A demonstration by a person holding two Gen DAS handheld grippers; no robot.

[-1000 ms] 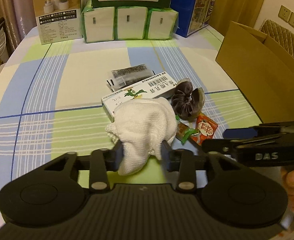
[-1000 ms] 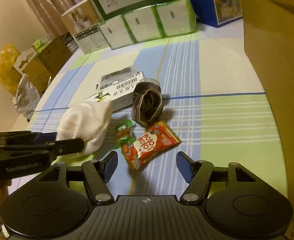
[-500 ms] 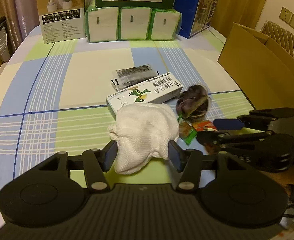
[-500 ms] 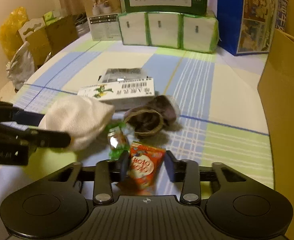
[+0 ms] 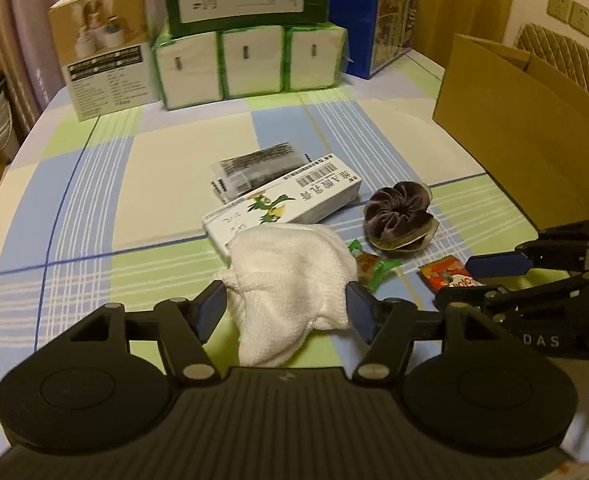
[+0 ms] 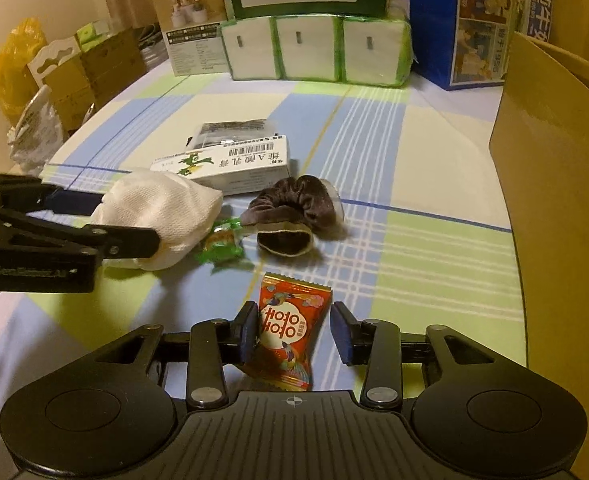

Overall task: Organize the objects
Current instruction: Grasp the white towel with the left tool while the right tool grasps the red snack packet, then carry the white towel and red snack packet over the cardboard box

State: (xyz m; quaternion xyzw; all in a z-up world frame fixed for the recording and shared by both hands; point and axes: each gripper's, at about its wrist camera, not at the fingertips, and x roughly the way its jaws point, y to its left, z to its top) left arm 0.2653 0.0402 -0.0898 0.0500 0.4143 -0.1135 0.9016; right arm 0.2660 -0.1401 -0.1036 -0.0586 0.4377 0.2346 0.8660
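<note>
A white cloth (image 5: 290, 280) rests on the checked tablecloth between the fingers of my left gripper (image 5: 286, 314), which stand open at its sides. The right wrist view shows that cloth (image 6: 162, 212) from the side with the left gripper (image 6: 126, 222) around it. My right gripper (image 6: 294, 332) is shut on a red snack packet (image 6: 290, 328), tilted up between its pads. In the left wrist view the packet (image 5: 442, 274) sits in the right gripper (image 5: 456, 282) at the right. A green candy (image 6: 220, 246) lies between cloth and packet.
A dark velvet scrunchie (image 6: 294, 204), a white carton (image 6: 230, 164) and a dark sachet (image 6: 230, 130) lie mid-table. An open cardboard box (image 5: 514, 140) stands at the right edge. Tissue packs (image 5: 246, 64) and taller boxes line the far side.
The right gripper came down over the red packet and shut on it. The left gripper's fingers spread apart, easing off the white cloth.
</note>
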